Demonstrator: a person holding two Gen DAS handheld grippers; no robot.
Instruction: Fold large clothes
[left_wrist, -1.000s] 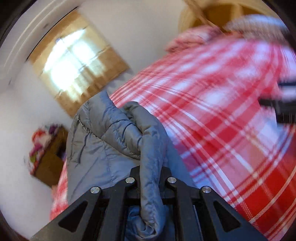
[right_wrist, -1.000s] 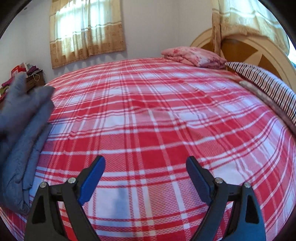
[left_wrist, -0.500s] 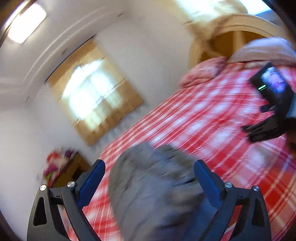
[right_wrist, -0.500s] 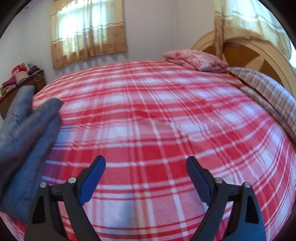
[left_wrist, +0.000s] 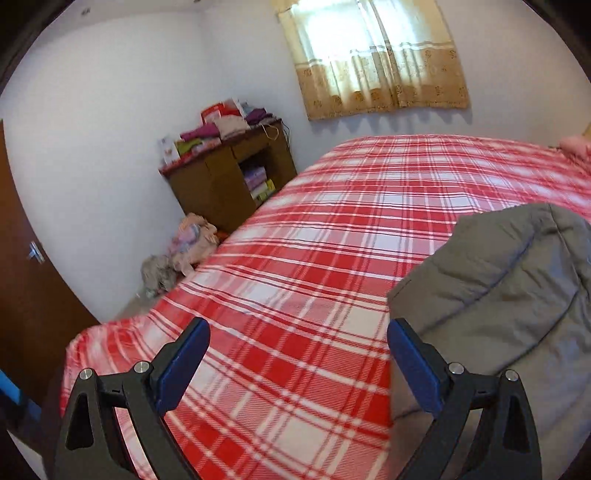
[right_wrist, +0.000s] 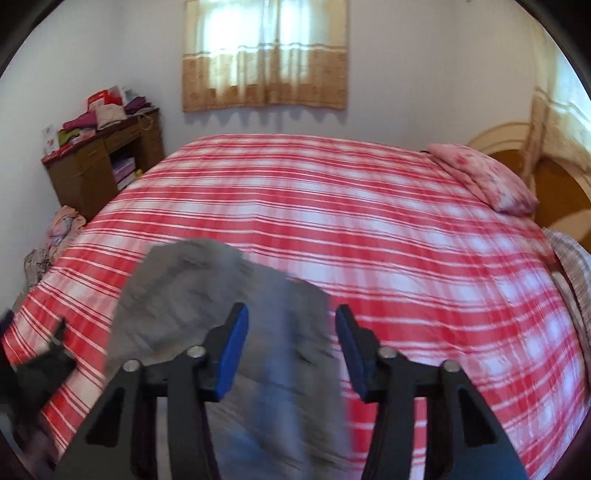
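A grey padded jacket (left_wrist: 509, 295) lies bunched on the red plaid bed (left_wrist: 314, 258), to the right of my left gripper (left_wrist: 297, 332). That gripper stands wide open above the bedspread with nothing between its fingers. In the right wrist view the same jacket (right_wrist: 207, 295) is blurred and lies under and ahead of my right gripper (right_wrist: 291, 314). Its jaws are closing. The jacket shows in the gap, but neither blue pad visibly presses on it. A black part of the left gripper (right_wrist: 37, 362) shows at the left edge.
A brown wooden desk (left_wrist: 221, 177) stacked with folded clothes stands against the wall left of the bed. Loose clothes (left_wrist: 184, 251) lie on the floor beside it. A pink pillow (right_wrist: 484, 177) and a wooden headboard (right_wrist: 554, 192) are at the right. A brown door (left_wrist: 22, 277) is at far left.
My left gripper let go of the grey jacket, opened wide and swung left. My right gripper moved over the jacket and its jaws narrowed.
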